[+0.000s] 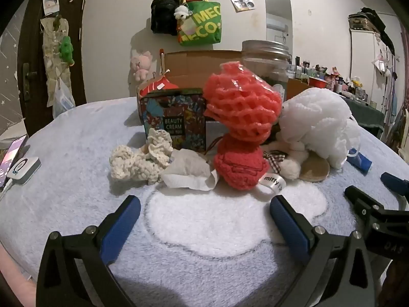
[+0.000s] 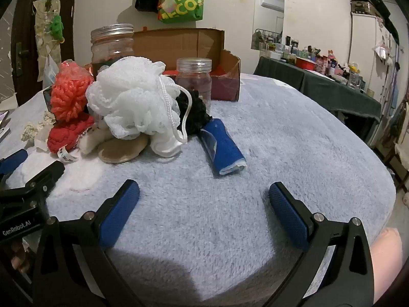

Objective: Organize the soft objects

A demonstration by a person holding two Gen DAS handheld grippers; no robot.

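A pile of soft things lies on the fluffy blue blanket (image 1: 76, 168). It holds a cream crochet scrunchie (image 1: 138, 158), a crumpled white tissue (image 1: 189, 170), a red knit piece (image 1: 240, 166) under a coral foam net (image 1: 242, 102), and a white mesh bath puff (image 1: 319, 125). The right wrist view shows the puff (image 2: 133, 99), a rolled blue cloth (image 2: 222, 148), a black fuzzy item (image 2: 195, 112) and a beige plush (image 2: 122, 147). My left gripper (image 1: 204, 213) is open, just short of the tissue and red knit. My right gripper (image 2: 204, 199) is open, short of the blue roll.
A patterned "Beauty Cream" box (image 1: 176, 117), an open cardboard box (image 2: 204, 51), a large lidded jar (image 2: 112, 43) and a smaller jar (image 2: 195, 79) stand behind the pile. A phone and a small white device (image 1: 23, 170) lie at the left edge. A cluttered side table (image 2: 319, 69) stands right.
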